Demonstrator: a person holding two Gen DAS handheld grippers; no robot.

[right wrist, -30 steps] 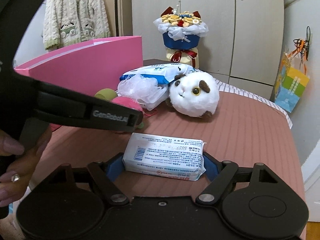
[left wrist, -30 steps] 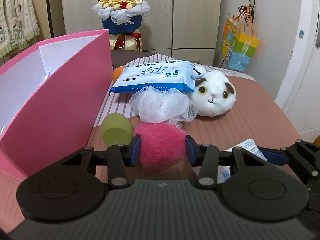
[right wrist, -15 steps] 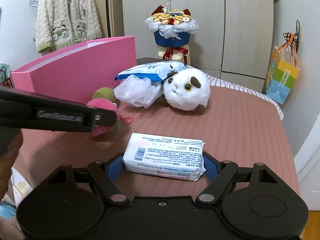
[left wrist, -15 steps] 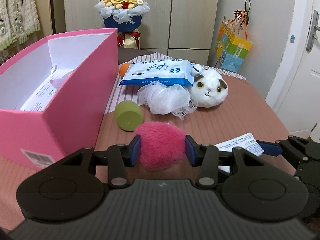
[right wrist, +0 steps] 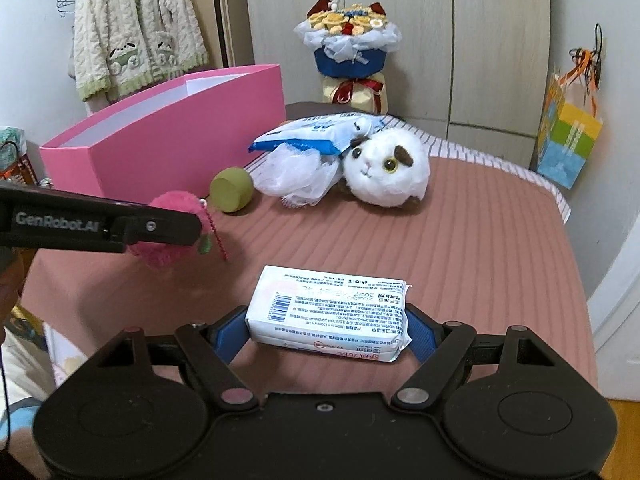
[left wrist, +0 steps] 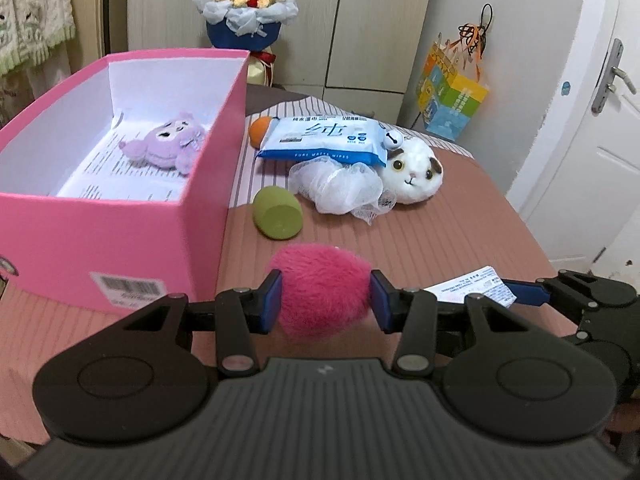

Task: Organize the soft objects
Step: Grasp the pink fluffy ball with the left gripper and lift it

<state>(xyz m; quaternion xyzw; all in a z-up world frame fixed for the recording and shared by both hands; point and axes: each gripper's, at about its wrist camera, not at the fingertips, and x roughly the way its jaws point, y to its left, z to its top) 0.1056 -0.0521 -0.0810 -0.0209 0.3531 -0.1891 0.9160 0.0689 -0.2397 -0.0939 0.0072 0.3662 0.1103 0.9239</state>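
Both wrist cameras are looking forward and downward, close over the surface point(left wrist: 460, 216). They are sharing the pink box point(left wrist: 120, 232) point(right wrist: 180, 140) at left and the cat plush point(left wrist: 416, 176) point(right wrist: 384, 168) mid-frame.

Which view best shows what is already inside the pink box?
The left wrist view: it looks down into the pink box, showing a purple plush toy lying on printed paper. The right wrist view shows only the box's outer wall and rim; its contents are hidden.
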